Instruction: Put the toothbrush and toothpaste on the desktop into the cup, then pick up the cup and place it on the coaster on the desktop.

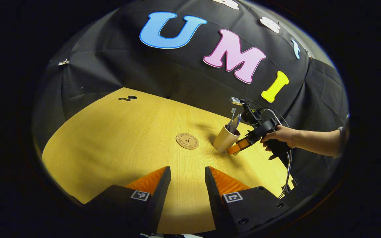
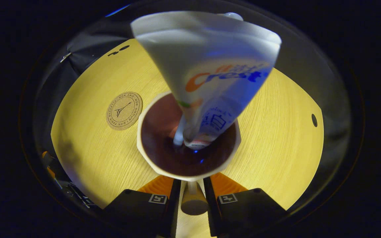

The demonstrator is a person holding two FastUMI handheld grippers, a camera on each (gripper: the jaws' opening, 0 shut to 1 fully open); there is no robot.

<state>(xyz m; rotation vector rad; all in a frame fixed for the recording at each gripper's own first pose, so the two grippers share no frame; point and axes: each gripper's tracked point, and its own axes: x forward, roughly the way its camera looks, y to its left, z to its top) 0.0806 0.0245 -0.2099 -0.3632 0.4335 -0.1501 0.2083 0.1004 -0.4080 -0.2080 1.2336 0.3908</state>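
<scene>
In the right gripper view, the handle of the cream, dark-lined ceramic cup [image 2: 188,138] sits pinched between the narrow fingers of my right gripper [image 2: 192,185], the cup itself just ahead on the bench. A white toothpaste tube [image 2: 210,66] with blue and orange print stands in it, leaning toward the camera, and a pale toothbrush handle [image 2: 179,134] runs down beside it. To the cup's left, near but apart, lies the round cork coaster [image 2: 124,110].

In the left gripper view, my left gripper [image 1: 188,180] hangs above the yellow wood-grain bench [image 1: 117,138], fingers spread wide with nothing between them. Beyond it lies the coaster, then the cup to its right, with my right hand [image 1: 281,135] on the other gripper. Black cloth walls close the booth behind.
</scene>
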